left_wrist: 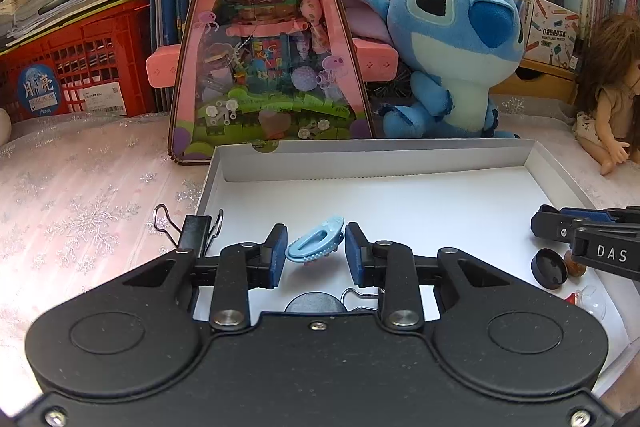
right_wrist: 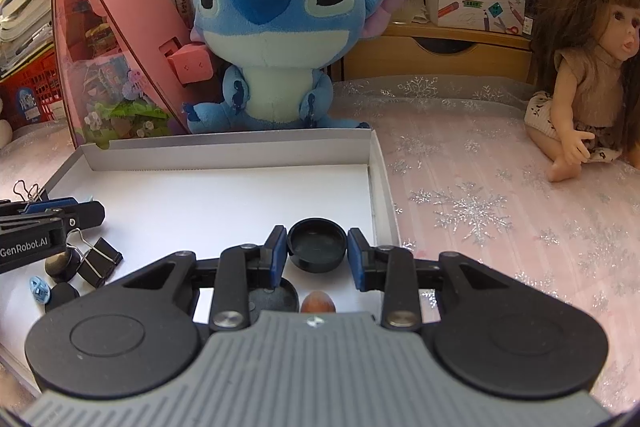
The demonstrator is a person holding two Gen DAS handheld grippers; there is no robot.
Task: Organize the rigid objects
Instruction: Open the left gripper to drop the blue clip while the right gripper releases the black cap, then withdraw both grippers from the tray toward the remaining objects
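Note:
A shallow white cardboard box (left_wrist: 400, 195) lies open on the pink snowflake cloth. Over its near left part my left gripper (left_wrist: 316, 233) is shut on a tilted light-blue plastic clip (left_wrist: 314, 247). My right gripper (right_wrist: 317, 231) is shut on a round black cap (right_wrist: 317, 247) near the box's right wall (right_wrist: 380, 195). In the left wrist view that cap (left_wrist: 549, 267) shows under the right gripper's fingers (left_wrist: 560, 225). Black binder clips (right_wrist: 98, 261), a brown bead (right_wrist: 318, 303), a dark disc (right_wrist: 272, 297) and a small blue piece (right_wrist: 39, 290) lie in the box.
A blue plush (left_wrist: 452, 39) and a pink triangular toy case (left_wrist: 272, 39) stand right behind the box. A doll (right_wrist: 588, 67) sits at the right. A red crate (left_wrist: 80, 59) and shelves of books close the back. One binder clip (left_wrist: 192, 231) sits on the box's left rim.

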